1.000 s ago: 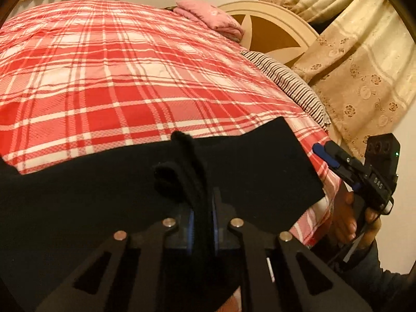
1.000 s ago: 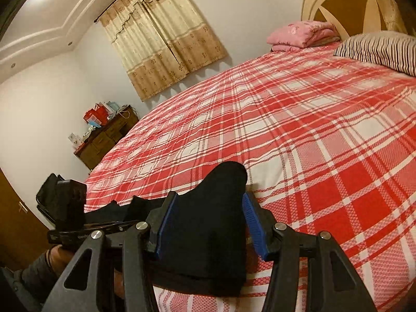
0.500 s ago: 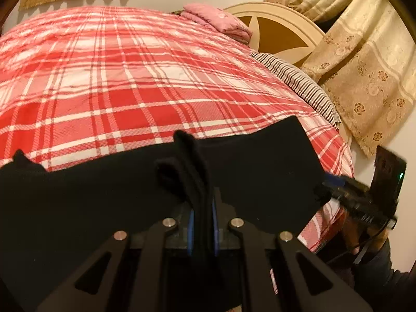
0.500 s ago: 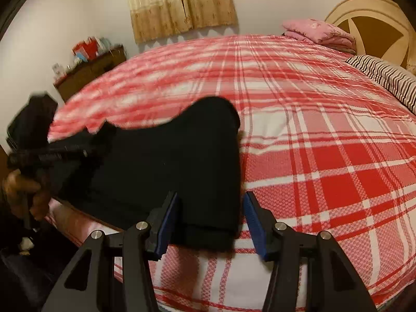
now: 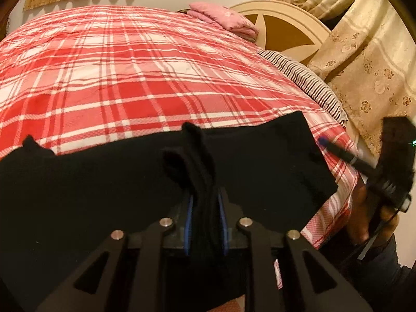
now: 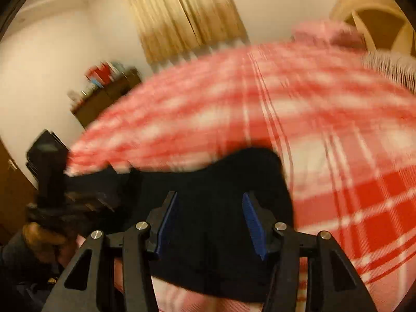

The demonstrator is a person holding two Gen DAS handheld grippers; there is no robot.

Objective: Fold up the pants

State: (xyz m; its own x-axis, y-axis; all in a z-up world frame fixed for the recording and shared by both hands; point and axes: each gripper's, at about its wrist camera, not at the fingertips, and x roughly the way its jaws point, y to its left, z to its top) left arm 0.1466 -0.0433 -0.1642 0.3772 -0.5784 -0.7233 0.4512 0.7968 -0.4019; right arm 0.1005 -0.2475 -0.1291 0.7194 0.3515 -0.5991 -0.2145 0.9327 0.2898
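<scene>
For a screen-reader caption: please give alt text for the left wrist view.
Left tongs, jaws opening, with a bunch of black fabric pants between them; the pants lie across the near edge of a red-and-white plaid bed cover.

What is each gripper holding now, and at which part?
The left gripper has a bunched fold of the black pants between its opening jaws. The right gripper stands open astride one end of the pants, gripping nothing.
</scene>
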